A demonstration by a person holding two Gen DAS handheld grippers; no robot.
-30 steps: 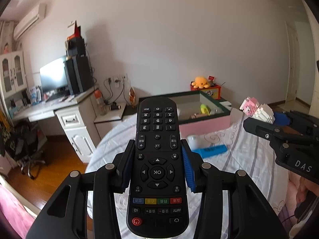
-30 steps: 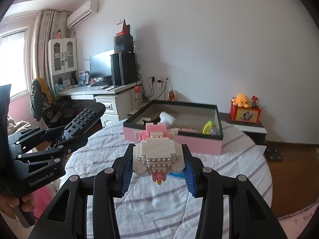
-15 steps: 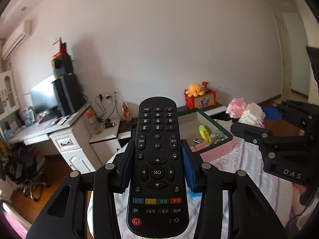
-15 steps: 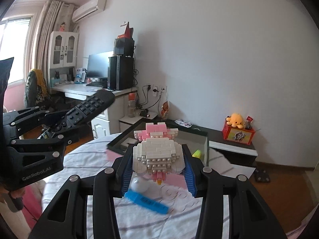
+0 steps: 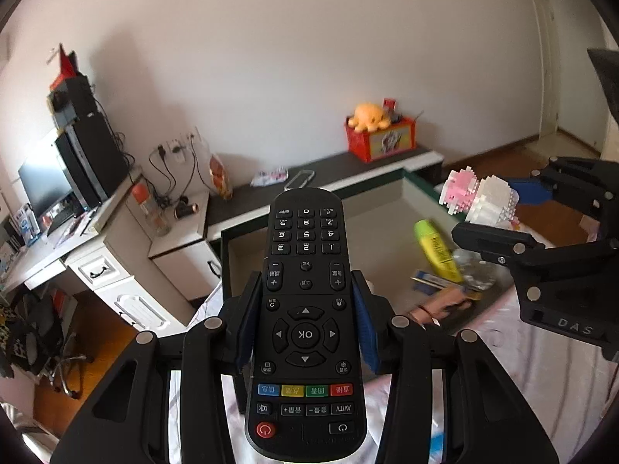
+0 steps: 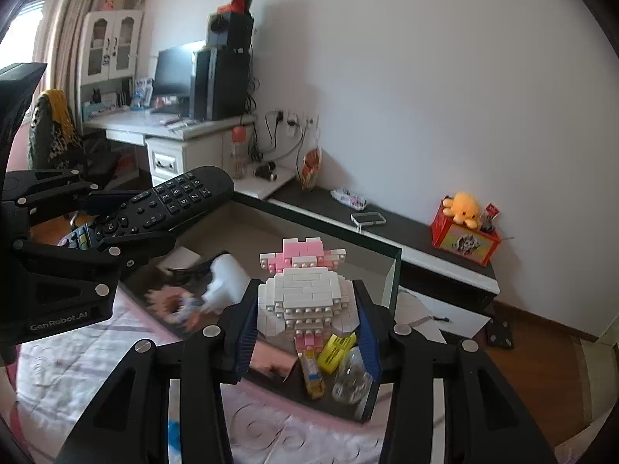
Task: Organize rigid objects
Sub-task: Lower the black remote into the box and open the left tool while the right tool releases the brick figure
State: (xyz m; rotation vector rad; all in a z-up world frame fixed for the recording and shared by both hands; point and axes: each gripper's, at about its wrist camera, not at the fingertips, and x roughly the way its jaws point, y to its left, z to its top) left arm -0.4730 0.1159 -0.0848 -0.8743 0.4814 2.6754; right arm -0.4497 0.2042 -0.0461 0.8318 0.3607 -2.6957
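Left wrist view: your left gripper [image 5: 305, 324] clamps black remote [image 5: 305, 309], held above open box [image 5: 247, 255] on bed [image 5: 541, 367]; white desk [image 5: 58, 255] left, white wall behind.

Right wrist view: your right gripper [image 6: 307, 321] grips brick figure [image 6: 305, 290] over same box [image 6: 394, 270]; dark low shelf [image 6: 418, 239] behind.

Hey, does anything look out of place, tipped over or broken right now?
Nothing looks broken or spilled. The left claw grips a black remote control squarely, the right claw a pink-and-white brick figure. Items lie jumbled inside the pink box.
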